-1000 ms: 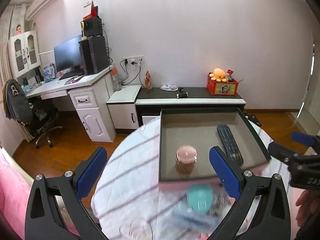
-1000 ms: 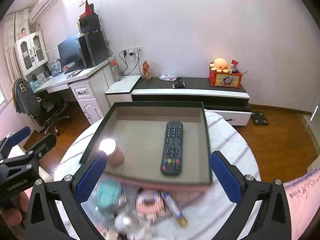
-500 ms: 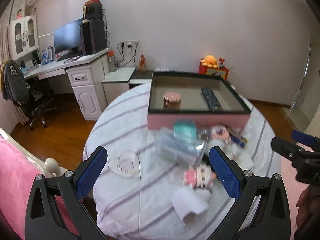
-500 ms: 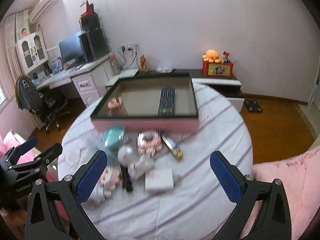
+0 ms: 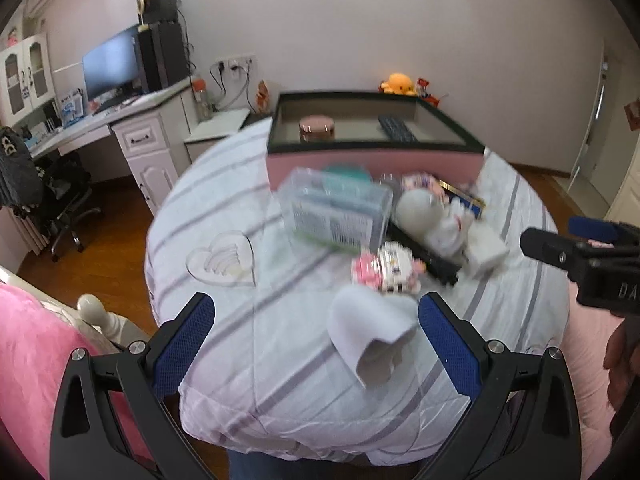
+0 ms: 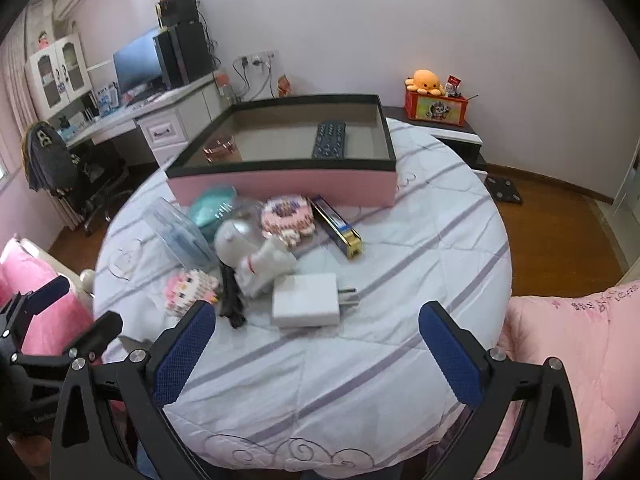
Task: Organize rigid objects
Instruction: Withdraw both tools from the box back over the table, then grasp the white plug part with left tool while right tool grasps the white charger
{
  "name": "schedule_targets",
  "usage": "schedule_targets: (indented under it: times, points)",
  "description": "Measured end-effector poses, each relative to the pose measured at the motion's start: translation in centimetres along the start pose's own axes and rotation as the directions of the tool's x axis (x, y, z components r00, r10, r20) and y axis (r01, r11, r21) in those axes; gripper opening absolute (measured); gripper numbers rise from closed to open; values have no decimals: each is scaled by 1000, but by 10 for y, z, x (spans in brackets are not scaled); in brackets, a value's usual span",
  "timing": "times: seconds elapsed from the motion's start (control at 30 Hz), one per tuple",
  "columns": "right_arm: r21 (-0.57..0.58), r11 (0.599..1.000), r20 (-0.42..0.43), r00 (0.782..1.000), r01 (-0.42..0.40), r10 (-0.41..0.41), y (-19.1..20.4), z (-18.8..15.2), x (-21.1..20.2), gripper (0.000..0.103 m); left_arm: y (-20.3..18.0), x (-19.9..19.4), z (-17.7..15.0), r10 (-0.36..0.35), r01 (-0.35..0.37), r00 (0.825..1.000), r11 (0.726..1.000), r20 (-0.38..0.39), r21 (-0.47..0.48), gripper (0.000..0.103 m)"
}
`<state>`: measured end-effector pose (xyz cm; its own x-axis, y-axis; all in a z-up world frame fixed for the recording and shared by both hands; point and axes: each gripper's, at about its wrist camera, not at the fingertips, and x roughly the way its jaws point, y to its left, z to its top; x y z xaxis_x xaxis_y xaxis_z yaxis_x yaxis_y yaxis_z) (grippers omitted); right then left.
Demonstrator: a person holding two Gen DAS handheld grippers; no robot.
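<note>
A pink box (image 6: 280, 186) with a dark rim stands at the far side of the round table (image 6: 400, 280). Inside it lie a black remote (image 6: 330, 144) and a round pink tin (image 5: 317, 128). In front of the box is a pile: a clear plastic case (image 5: 336, 212), a white astronaut figure (image 6: 256, 256), a pink brick toy (image 5: 386, 266), a round brick cake (image 6: 286, 216), a blue-gold box (image 6: 336, 228) and a white charger (image 6: 306, 300). My left gripper (image 5: 316, 320) and right gripper (image 6: 316, 332) hang open over the near table edge, both holding nothing.
A clear heart-shaped dish (image 5: 222, 260) lies left of the pile, and a white folded item (image 5: 368, 336) lies near me. Pink bedding (image 6: 580, 340) flanks the table. A desk with a monitor (image 6: 140, 64) and an office chair (image 5: 60, 196) stand at the back left.
Both grippers have pulled back from over the box to the near edge of the table, so the pile in front of the box has come into view. Both stayed open.
</note>
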<state>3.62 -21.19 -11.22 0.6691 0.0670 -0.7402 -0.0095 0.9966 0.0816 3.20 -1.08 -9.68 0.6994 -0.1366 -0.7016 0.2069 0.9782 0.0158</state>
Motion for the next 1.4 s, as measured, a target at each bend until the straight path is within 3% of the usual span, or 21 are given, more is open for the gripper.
schedule_targets:
  times: [0.17, 0.27, 0.47, 0.63, 0.73, 0.9, 1.07, 1.13, 1.4]
  points:
    - [8, 1000, -45, 999, 5, -5, -3, -4, 16, 97, -4, 10, -7, -68, 68, 998, 997, -11, -31, 103]
    - [7, 1000, -59, 998, 4, -3, -2, -6, 22, 97, -9, 16, -10, -57, 56, 998, 998, -32, -17, 103]
    - [-2, 1000, -83, 996, 9, -9, 0, -7, 36, 96, -6, 40, -15, -66, 61, 995, 995, -73, -76, 103]
    - [6, 1000, -108, 994, 12, -11, -3, -7, 48, 87, -10, 55, -18, -63, 59, 994, 996, -84, -60, 93]
    - [12, 1000, -117, 993, -3, 4, -4, -6, 55, 85, -11, 55, -17, -67, 63, 995, 997, -76, -45, 81]
    - [10, 1000, -128, 992, -9, 10, -2, -4, 67, 85, -6, 57, -11, -126, 123, 990, 991, -68, -53, 65]
    - [-19, 999, -117, 993, 28, -30, 1, -2, 77, 77, -4, 59, -11, -161, 157, 985, 986, -57, -57, 62]
    - [-29, 999, -104, 993, 46, -49, 1, -2, 77, 67, -1, 58, -11, -184, 181, 982, 981, -50, -69, 61]
    - [-16, 999, -97, 995, 35, -36, -2, -4, 71, 67, 5, 53, -8, -200, 195, 979, 977, -49, -86, 61]
